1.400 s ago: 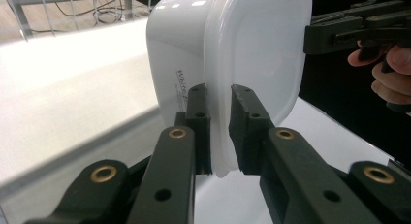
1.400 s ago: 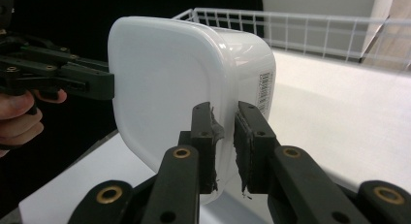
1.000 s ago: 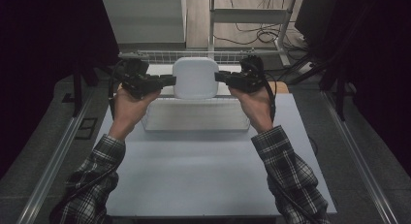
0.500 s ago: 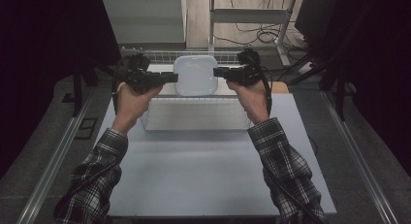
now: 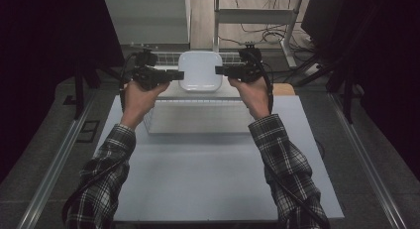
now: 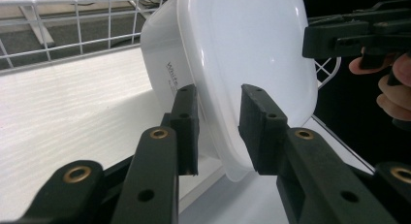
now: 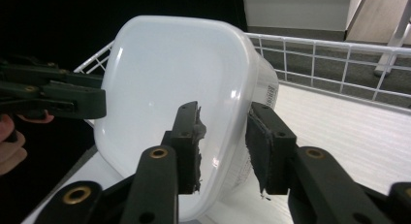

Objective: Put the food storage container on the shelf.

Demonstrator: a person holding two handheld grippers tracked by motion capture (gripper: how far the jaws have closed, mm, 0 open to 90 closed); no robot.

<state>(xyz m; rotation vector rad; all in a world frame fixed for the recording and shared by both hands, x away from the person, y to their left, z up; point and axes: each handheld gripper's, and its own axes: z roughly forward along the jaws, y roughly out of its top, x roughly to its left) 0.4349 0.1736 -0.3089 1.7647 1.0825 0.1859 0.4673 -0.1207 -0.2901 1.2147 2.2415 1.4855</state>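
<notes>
Beyond the tongs, at the far side of the pale counter (image 5: pixel 218 179), a strip of light wooden floor (image 5: pixel 257 13) is lit, with dark cables (image 5: pixel 257 33) looping across it. Beyond the left tongs stands a grey cabinet (image 5: pixel 146 18); beyond the right tongs, the pale legs of a metal frame (image 5: pixel 250 16). To either side of the tongs the room falls into near darkness. Grey floor (image 5: pixel 44 144) flanks the counter, with a metal rail (image 5: pixel 54 164) running along it left of the left tongs and another (image 5: pixel 369 164) right of the right tongs. A small patch of wood (image 5: pixel 283 89) shows just beside the right tongs. The light falls mostly on the counter's middle.
</notes>
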